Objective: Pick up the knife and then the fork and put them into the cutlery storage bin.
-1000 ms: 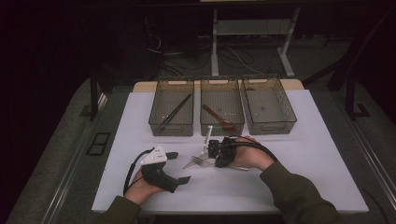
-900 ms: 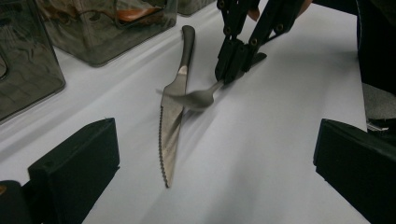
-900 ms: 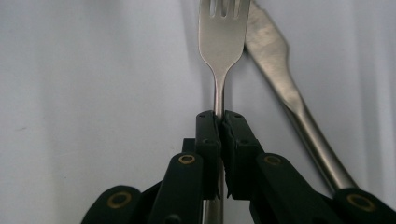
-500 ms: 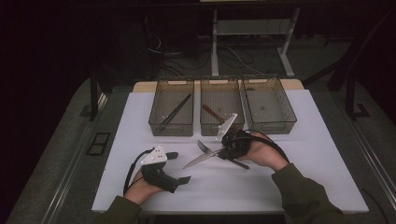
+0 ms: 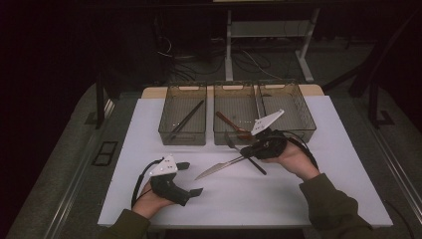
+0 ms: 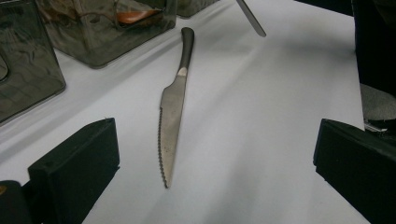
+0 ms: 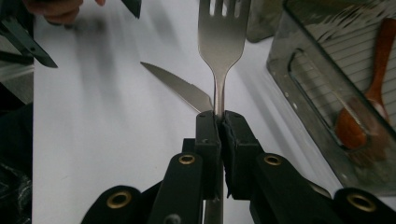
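Pinching a metal fork (image 7: 220, 42) by its slim neck, the right gripper (image 7: 219, 122) has its black jaws pressed together on the steel, tines pointing away from the camera. High view: that gripper (image 5: 247, 151) sits just in front of the middle bin (image 5: 238, 133), with the fork's (image 5: 230, 141) head raised off the white tabletop (image 5: 308, 199) beside the bin's front wall. A knife (image 5: 219, 168) lies flat on the tabletop below and left of it; its dark handle runs under the right gripper. Left gripper view adds detail: the knife (image 6: 172, 112) has a dull grey blade with a serrated edge and a rounded dark handle, lying between that gripper's two matte black jaws, which stand spread wide and touch nothing. Left gripper (image 5: 191, 178) rests low near the tabletop's front edge, well apart from the fork. Three bins are smoky translucent plastic, rectangular; the left bin (image 5: 183, 134) holds dark chopsticks (image 5: 186, 119). Right gripper view shows a glossy reddish-brown spoon (image 7: 369, 93) inside the middle bin (image 7: 299, 79) and a ribbed bin floor, details too small in the high view.
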### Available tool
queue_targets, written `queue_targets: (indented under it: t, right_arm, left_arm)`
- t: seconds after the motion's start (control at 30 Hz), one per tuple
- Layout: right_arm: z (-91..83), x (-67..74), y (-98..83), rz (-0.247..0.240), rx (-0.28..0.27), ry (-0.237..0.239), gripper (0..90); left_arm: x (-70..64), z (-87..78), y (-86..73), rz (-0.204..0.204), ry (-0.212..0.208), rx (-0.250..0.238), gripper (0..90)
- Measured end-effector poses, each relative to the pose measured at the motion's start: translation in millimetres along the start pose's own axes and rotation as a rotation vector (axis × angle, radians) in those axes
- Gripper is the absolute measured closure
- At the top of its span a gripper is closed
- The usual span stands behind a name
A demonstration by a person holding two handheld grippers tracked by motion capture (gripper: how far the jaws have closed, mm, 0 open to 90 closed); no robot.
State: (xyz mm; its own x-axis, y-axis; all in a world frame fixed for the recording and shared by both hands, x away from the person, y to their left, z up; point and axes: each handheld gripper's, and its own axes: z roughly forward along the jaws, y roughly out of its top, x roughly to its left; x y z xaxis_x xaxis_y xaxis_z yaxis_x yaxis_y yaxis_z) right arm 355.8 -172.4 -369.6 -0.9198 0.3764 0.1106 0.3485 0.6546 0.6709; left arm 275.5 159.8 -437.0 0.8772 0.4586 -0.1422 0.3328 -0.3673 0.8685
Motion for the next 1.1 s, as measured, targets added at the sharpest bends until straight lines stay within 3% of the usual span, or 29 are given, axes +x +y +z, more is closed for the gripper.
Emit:
queue_targets:
  t: [0.2, 0.4, 0.93, 1.1]
  right_arm:
    - [-13.7, -6.2, -4.1, 0.065, -0.067, -0.017, 84.2]
    - [-26.4, -14.7, -8.4, 0.089, -0.115, -0.059, 84.2]
    - [-79.8, -49.0, -23.3, 0.202, -0.275, -0.219, 84.2]
    - [-96.6, -60.4, -22.3, 0.225, -0.3, -0.27, 84.2]
  left_arm:
    - [0.1, 0.1, -0.1, 0.003, 0.002, 0.001, 0.0]
    - [-0.1, -0.1, -0.1, 0.002, 0.002, 0.001, 0.0]
    - [0.2, 0.8, -0.1, -0.002, 0.0, 0.002, 0.0]
    - [0.6, 0.9, -0.1, -0.005, 0.003, -0.003, 0.0]
